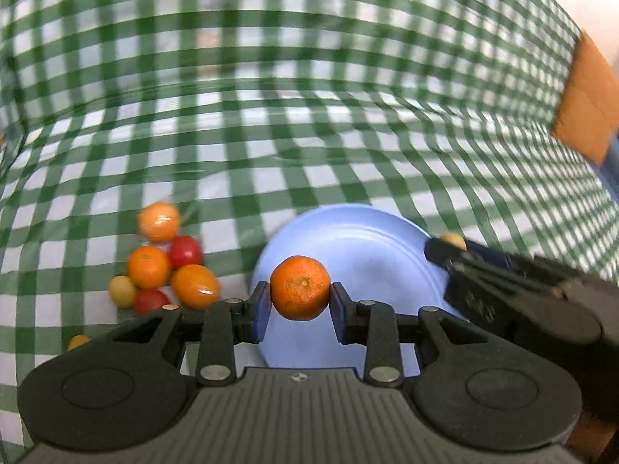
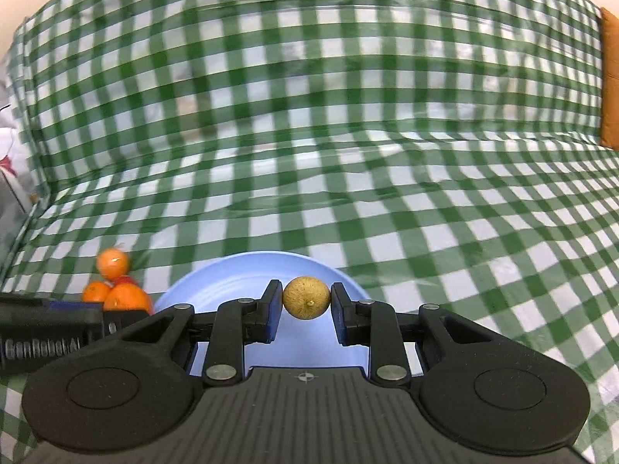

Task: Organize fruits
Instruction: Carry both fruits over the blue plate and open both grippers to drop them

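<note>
We have a fruit in each tool, and both sit over the same target. Our left gripper (image 1: 300,297) pinches a mandarin (image 1: 300,287) between its blue pads, gripped at its widest part so the round skin cannot squirt out forward, and it hangs over the near edge of the blue plate (image 1: 371,247). Our right gripper (image 2: 306,302) clamps a small brownish-yellow fruit (image 2: 306,297) the same way, also above the plate's near part; from the left wrist view we see that tool reaching in over the plate's right rim with the yellow fruit peeking past its tip. The plate looks bare in both views — so we judge these two would be the first pieces laid on it, and the sorting is near its beginning. The rest of the fruit waits in a loose cluster (image 1: 166,259) on the green checked tablecloth (image 1: 309,135), just left of the plate: several more mandarins, two red tomatoes, a pale yellow fruit, with one more yellow piece lying apart nearer us. Bringing both tools in together crowds the space above the plate, so we think the releases are best made low and well apart — round fruit rolls easily on a shallow dish.
</note>
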A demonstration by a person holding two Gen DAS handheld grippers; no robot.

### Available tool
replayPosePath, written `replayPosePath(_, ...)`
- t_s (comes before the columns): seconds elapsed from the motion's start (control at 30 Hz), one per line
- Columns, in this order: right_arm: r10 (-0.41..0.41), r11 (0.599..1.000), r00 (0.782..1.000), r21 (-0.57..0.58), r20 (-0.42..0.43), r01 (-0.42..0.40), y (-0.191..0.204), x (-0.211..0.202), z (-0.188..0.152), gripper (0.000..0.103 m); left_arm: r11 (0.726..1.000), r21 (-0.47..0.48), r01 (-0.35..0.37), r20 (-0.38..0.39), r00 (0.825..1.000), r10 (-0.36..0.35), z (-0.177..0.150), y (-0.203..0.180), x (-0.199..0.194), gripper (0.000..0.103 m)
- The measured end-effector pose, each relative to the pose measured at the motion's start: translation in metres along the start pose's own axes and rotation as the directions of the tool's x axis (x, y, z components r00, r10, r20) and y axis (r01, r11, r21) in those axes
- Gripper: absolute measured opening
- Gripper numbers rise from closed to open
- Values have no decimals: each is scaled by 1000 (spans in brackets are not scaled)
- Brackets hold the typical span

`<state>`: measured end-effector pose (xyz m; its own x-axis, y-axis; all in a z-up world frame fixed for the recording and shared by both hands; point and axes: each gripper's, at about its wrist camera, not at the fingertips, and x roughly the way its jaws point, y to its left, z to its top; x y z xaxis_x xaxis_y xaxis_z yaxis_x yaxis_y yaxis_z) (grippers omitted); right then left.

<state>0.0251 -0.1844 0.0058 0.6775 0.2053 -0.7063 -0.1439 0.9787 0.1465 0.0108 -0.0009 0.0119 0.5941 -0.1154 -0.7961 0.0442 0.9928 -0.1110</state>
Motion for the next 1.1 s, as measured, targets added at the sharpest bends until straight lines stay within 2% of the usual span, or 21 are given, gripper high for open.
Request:
replayPosePath(0.47, -6, 1000, 1000, 10, -4, 6, -20, 0, -3, 28, 998, 64, -7, -28, 1000, 8, -5, -22, 18, 36)
replayPosePath(1.1, 2, 1000, 1000, 2, -11, -2, -16, 0, -3, 28, 998, 59, -5, -28, 1000, 7, -3, -20, 18, 36)
